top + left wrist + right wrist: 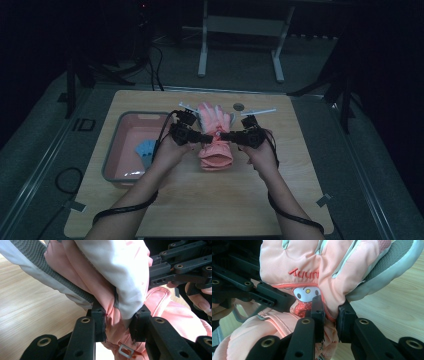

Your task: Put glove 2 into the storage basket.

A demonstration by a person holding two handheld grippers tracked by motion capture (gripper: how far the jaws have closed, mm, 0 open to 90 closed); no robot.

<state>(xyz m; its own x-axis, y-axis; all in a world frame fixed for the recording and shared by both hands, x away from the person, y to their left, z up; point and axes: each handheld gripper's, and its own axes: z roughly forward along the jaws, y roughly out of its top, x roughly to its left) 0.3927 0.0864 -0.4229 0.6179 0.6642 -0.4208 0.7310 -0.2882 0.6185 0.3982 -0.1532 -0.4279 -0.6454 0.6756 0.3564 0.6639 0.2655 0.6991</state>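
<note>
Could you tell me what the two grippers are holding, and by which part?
Both hold the pink glove. The left gripper and the right gripper each pinch its fabric between their jaws near the wrist, from opposite sides, fingers pointing away from the person.

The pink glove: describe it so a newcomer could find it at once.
Start at the wooden table, then look right of the pink tub. The pink glove hangs mid-table, pinched between the left gripper and right gripper. Its cartoon cat patch and padded pink fabric distinguish it from the blue item in the tub.

Pink tub (116,145) on wooden table (200,200), blue item (146,150) inside, small round disc (238,106) at far edge
</note>
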